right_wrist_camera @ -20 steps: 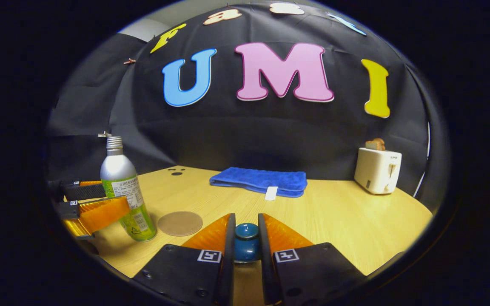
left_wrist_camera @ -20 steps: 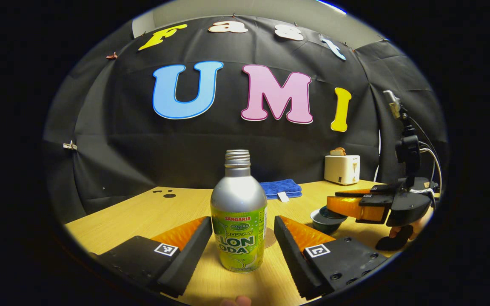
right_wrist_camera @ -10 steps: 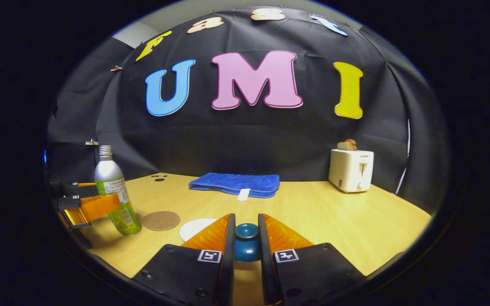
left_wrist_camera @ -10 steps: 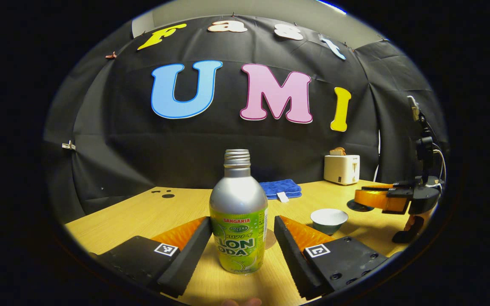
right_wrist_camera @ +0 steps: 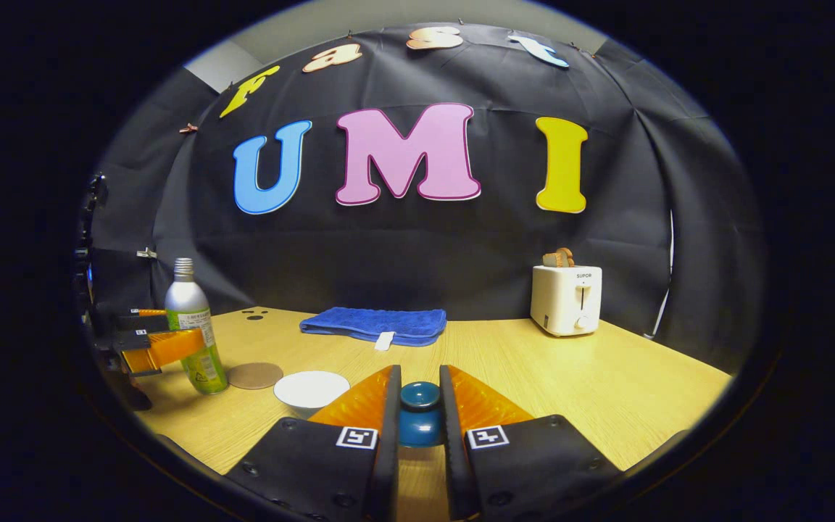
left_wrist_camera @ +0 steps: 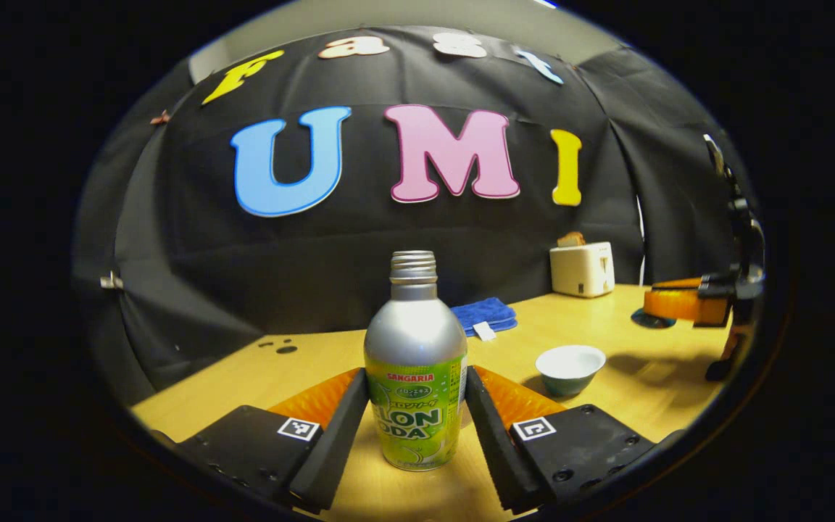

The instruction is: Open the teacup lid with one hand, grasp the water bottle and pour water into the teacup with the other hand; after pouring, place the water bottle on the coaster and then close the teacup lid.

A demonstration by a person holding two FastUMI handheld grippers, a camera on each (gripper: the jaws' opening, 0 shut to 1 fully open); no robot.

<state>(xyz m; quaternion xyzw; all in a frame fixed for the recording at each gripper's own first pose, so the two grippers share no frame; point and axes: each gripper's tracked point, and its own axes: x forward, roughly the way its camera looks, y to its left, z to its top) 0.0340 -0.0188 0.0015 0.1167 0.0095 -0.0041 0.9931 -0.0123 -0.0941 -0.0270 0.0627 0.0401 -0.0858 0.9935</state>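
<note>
Your right gripper has the teacup lid pinched and lifted off; your left gripper clamps the water bottle — teacup sits open, near right. Pouring, coaster placement, re-lidding remain.

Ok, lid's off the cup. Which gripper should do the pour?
Left. The left gripper already brackets the water bottle, fingers close on both sides. The right gripper is shut on the teacup lid, held away from the open teacup.
</note>
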